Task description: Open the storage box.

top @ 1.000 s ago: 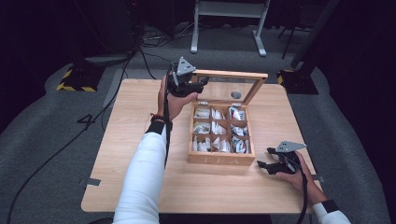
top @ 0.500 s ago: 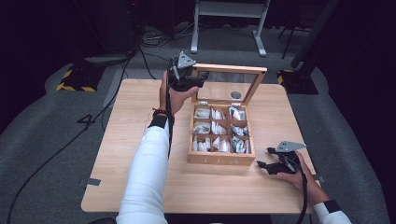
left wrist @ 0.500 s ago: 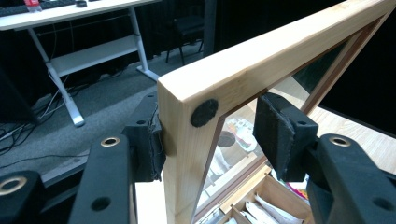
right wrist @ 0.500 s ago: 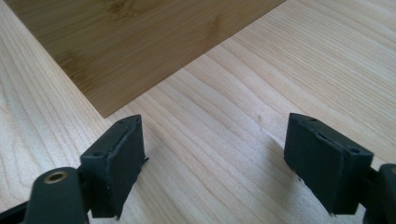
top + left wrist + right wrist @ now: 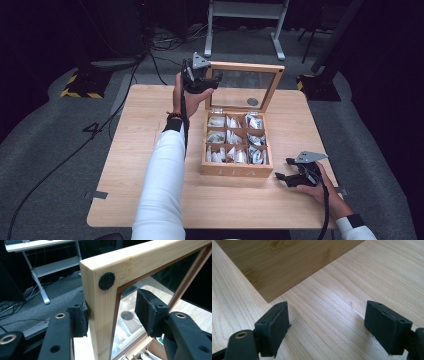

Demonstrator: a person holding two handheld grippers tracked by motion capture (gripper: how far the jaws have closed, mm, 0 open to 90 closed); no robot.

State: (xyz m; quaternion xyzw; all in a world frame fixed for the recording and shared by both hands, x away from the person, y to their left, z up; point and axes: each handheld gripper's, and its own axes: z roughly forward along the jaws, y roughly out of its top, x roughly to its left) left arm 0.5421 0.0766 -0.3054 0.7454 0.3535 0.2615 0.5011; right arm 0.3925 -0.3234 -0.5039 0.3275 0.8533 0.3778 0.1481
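The wooden tea box point(image 5: 237, 169) sits near the middle of the worktop point(image 5: 130, 150), its glass-paned lid point(image 5: 244, 90) raised nearly upright at the far side. The left hand-held gripper point(image 5: 209, 82) is at the lid's upper left corner: in the left gripper view the jaws straddle the lid frame point(image 5: 100, 315), the left pad point(image 5: 83, 318) touching the frame's outer face and the right pad point(image 5: 147, 312) standing clear of the glass, so the jaws are parted and not clamped. A round black felt dot point(image 5: 107, 281) marks the frame corner just above the jaws. Below this gripper the box interior is divided into nine compartments in a three-by-three grid, each holding white and pale paper tea sachets point(image 5: 232, 137); individual labels are too small to read. A round dark disc point(image 5: 252, 101) shows through the lid glass near its lower edge. The right hand-held gripper point(image 5: 286, 178) rests low on the worktop just to the right of the box's near right corner, jaws wide apart with nothing between them; in the right gripper view bare worktop point(image 5: 332, 315) lies between the pads and the box wall point(image 5: 282, 262) is ahead of them and apart. Open worktop extends to the left of the box and along its near edge. A grey carpeted floor point(image 5: 45, 150) surrounds the worktop.
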